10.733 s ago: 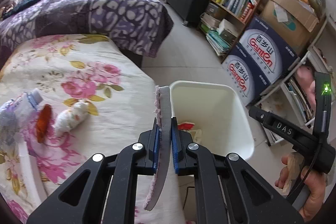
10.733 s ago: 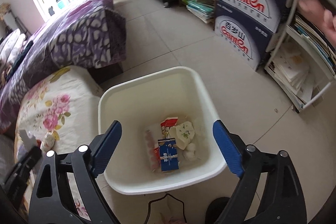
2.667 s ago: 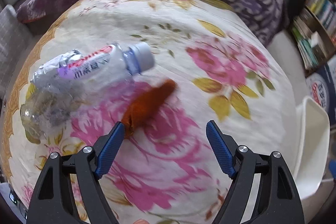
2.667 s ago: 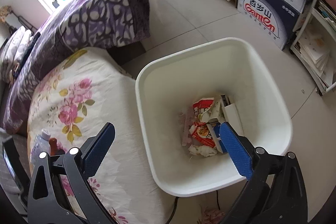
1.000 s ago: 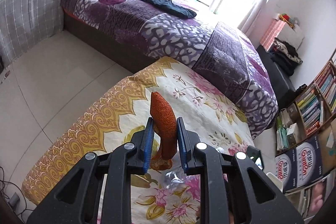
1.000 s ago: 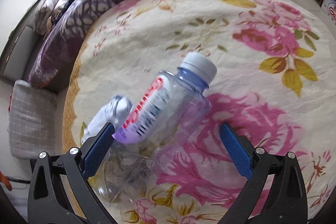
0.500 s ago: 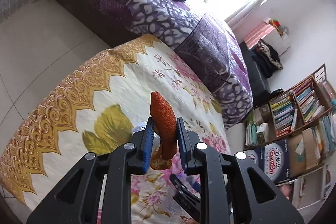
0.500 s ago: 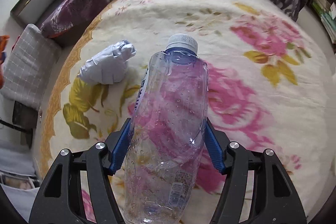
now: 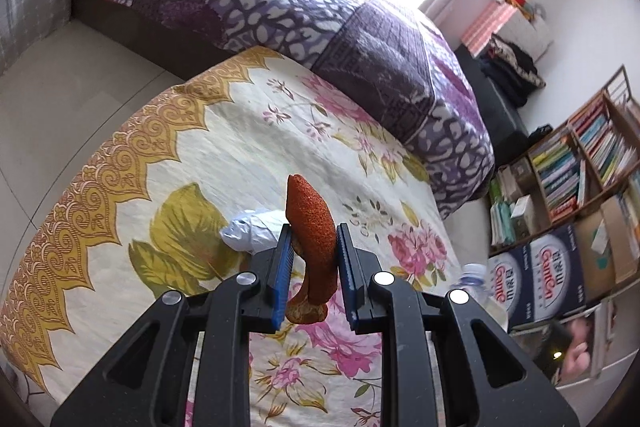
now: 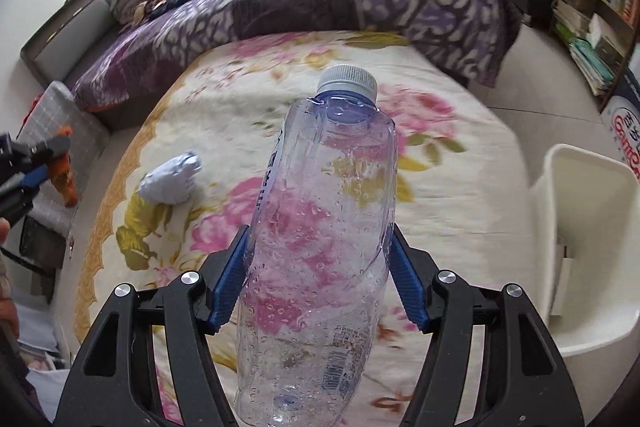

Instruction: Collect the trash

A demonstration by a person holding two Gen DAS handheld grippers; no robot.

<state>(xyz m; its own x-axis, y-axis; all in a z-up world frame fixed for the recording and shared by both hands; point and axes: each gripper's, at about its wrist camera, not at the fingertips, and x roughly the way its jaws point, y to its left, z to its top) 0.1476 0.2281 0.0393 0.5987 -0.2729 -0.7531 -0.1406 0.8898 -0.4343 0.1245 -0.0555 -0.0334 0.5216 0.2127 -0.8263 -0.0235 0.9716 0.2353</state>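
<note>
My left gripper (image 9: 313, 241) is shut on an orange peel-like scrap (image 9: 311, 227) and holds it above the floral bedspread (image 9: 208, 147). It also shows at the left edge of the right wrist view (image 10: 44, 163). My right gripper (image 10: 320, 255) is shut on a clear crushed plastic bottle (image 10: 320, 227) with a grey cap, held above the bedspread (image 10: 460, 187). A crumpled pale wrapper (image 9: 252, 233) lies on the spread; it also shows in the right wrist view (image 10: 172, 179). The white trash bin (image 10: 580, 227) stands at the right, beside the bed.
A purple patterned quilt (image 9: 320, 19) covers the bed behind. Bookshelves (image 9: 580, 163) and blue-white cartons (image 9: 540, 279) stand on the right. A grey checked cushion (image 10: 52, 115) lies at the left. Tiled floor (image 9: 60, 75) surrounds the spread.
My right gripper has lifted the bottle and swung right, so the bin now shows. My left gripper with the orange scrap has tilted down toward the spread.
</note>
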